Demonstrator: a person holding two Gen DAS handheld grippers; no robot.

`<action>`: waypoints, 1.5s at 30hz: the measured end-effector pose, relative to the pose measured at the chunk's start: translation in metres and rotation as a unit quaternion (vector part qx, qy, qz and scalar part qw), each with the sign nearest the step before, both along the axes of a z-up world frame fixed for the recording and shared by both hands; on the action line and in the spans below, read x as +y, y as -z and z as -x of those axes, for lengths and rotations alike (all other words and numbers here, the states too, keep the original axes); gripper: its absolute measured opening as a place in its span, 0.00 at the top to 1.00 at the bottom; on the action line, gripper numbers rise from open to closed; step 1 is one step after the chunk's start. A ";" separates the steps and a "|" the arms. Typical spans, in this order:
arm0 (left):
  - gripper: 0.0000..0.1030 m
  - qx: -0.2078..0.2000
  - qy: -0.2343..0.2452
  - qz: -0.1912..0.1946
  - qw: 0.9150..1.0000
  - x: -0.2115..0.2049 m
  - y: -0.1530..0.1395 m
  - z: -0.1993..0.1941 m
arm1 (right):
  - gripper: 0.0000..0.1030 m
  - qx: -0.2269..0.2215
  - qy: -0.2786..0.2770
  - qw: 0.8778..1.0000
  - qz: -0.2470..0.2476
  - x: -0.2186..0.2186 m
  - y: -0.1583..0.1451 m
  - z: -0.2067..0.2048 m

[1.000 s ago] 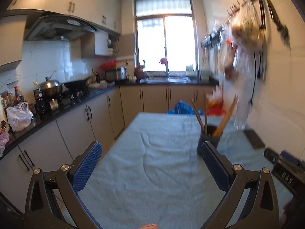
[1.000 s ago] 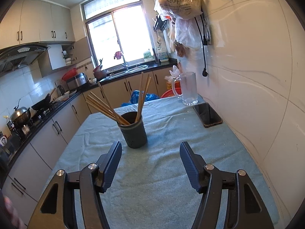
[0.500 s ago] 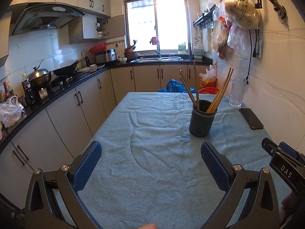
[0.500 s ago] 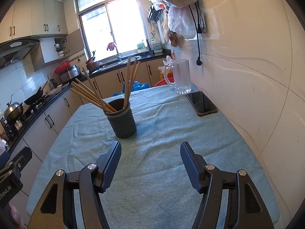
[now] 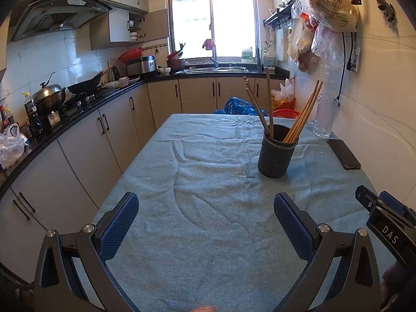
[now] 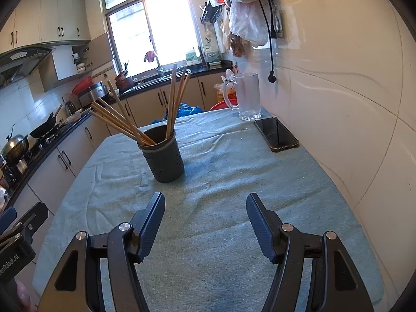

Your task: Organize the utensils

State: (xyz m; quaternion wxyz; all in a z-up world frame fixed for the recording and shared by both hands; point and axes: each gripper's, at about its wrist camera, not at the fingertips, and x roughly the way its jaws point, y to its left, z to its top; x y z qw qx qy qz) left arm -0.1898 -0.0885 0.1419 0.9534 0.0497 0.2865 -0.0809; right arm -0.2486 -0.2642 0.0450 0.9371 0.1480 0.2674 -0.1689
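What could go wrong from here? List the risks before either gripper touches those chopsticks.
1. The chopsticks splay apart in the dark holder; pulling one sideways may tip the holder, which stands free on the wrinkled cloth.
2. The glass mug and phone sit just behind it on the wall side; a wide swing of the open right gripper could knock them.

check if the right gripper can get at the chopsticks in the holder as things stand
Probably yes: the right gripper is open, and only bare tablecloth lies between it and the chopsticks.
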 end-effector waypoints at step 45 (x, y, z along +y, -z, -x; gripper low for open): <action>0.00 0.032 0.015 0.008 0.999 -0.004 0.015 -0.004 | 0.28 0.003 -0.002 1.000 0.007 0.008 0.004 -0.001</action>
